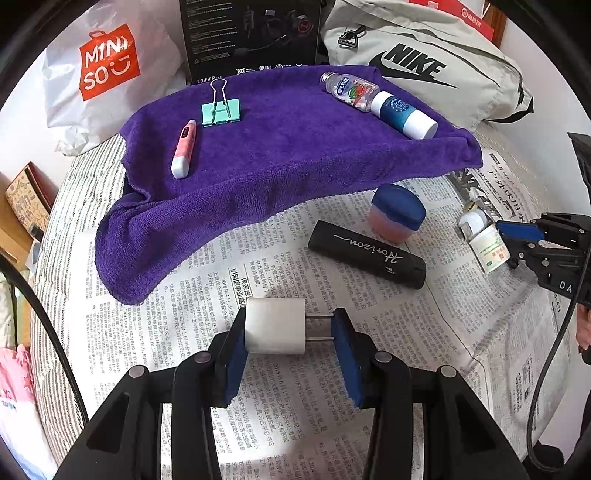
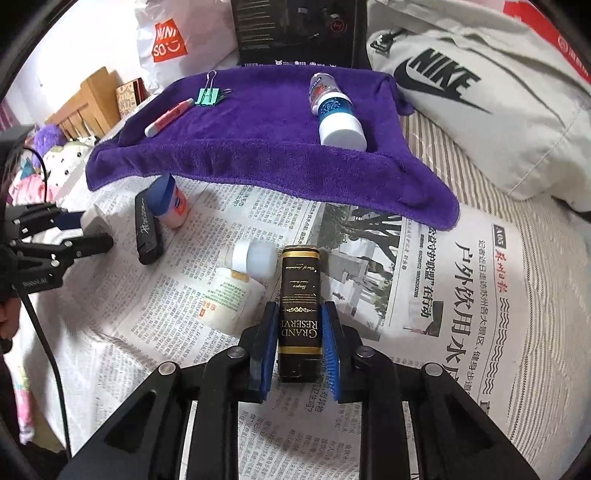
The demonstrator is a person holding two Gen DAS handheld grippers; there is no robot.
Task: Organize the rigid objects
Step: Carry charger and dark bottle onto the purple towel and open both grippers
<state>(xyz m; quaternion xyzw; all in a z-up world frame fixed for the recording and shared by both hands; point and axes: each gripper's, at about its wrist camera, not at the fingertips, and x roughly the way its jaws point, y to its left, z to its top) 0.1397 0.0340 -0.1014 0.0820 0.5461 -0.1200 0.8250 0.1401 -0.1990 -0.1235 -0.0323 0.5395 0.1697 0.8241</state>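
Observation:
My left gripper is shut on a white charger plug, its prongs against the right pad, just above the newspaper. My right gripper is shut on a black and gold "Grand Reserve" box, with a white bottle lying just left of it. A black "Horizon" case and a blue-lidded jar rest on the paper. The purple towel carries a pink pen-like stick, a green binder clip, a clear bottle and a blue and white bottle.
Behind the towel stand a white Miniso bag, a black Edifier box and a grey Nike bag. Striped bedding surrounds the newspaper. A wooden headboard is at far left. A black cable trails from the right gripper.

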